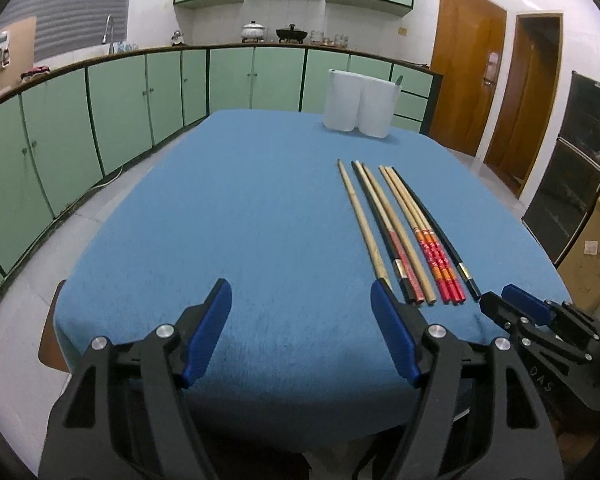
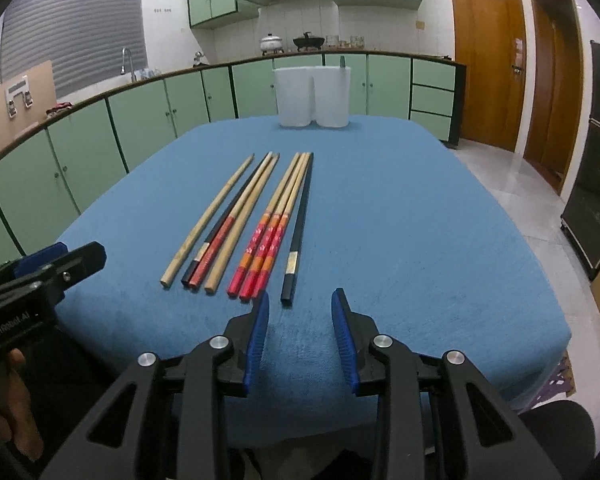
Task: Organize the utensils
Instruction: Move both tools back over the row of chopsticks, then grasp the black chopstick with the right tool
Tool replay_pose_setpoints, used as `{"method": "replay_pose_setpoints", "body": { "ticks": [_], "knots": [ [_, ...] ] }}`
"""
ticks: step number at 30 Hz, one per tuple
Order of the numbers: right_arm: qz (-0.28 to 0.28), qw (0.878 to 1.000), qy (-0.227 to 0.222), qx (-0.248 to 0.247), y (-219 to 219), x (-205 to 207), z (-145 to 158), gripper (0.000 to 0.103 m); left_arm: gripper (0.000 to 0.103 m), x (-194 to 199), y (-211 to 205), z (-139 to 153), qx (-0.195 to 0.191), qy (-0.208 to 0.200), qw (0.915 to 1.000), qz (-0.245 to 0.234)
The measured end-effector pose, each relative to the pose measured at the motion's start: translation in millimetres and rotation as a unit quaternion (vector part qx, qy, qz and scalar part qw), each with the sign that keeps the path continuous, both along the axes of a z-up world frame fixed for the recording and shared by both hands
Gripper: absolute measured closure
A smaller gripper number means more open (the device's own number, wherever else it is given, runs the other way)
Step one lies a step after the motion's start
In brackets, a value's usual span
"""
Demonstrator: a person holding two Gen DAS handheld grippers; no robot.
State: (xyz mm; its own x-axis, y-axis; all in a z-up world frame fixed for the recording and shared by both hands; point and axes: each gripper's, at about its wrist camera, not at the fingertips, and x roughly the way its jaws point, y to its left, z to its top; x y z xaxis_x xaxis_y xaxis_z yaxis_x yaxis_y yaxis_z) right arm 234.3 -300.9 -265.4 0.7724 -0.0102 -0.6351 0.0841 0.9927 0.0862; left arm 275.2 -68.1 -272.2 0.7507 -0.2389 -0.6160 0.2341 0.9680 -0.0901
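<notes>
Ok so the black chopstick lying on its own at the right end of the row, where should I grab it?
Grip the black chopstick at its thick near end, just past the gold band, with the right gripper coming straight down, jaws across the shaft. It lies flat, and its right side is free; the red-handled chopsticks crowd its left.

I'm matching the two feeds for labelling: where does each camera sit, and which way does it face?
Left wrist: rides the left gripper, looking along its wide-open jaws over the blue table; chopsticks lie ahead to the right, right gripper at the right edge.
Right wrist: rides the right gripper, jaws open, chopsticks ahead to the left; left gripper and a hand at the left edge.
Shared: chopsticks, white holder, kitchen cabinets.
</notes>
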Motion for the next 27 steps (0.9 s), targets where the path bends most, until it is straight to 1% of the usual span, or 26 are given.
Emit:
{"method": "replay_pose_setpoints", "body": {
  "ticks": [4,9,11,13,15,21,23,27],
  "knots": [
    [-0.003,1.0,0.005,0.003,-3,10,-4,0.077,0.033,2,3,-1,-0.005,0.003,1.0,0.006],
    [-0.008,1.0,-0.001,-0.002,-2,17,-4,0.081,0.033,3,-2,-2,-0.001,0.006,1.0,0.001],
    [-0.012,1.0,-0.001,-0.004,-4,19,-5,0.09,0.033,4,-4,-3,0.0,0.006,1.0,-0.001],
    [-0.017,1.0,0.0,-0.001,-9,20,-5,0.097,0.033,4,-6,-4,0.002,0.006,1.0,-0.002],
    [-0.024,1.0,0.0,0.004,-15,20,-5,0.096,0.033,4,-9,-6,0.003,0.008,1.0,-0.004],
    [-0.074,0.997,0.004,0.027,-45,14,-7,0.096,0.033,4,-23,-12,0.015,0.009,0.9996,-0.021],
    [-0.082,0.996,0.005,0.031,-52,13,-8,0.096,0.033,5,-30,-14,0.02,0.011,0.9993,-0.029],
    [-0.081,0.996,0.005,0.031,-52,13,-9,0.096,0.033,7,-41,-20,0.033,0.013,0.9985,-0.041]
  ]
}}
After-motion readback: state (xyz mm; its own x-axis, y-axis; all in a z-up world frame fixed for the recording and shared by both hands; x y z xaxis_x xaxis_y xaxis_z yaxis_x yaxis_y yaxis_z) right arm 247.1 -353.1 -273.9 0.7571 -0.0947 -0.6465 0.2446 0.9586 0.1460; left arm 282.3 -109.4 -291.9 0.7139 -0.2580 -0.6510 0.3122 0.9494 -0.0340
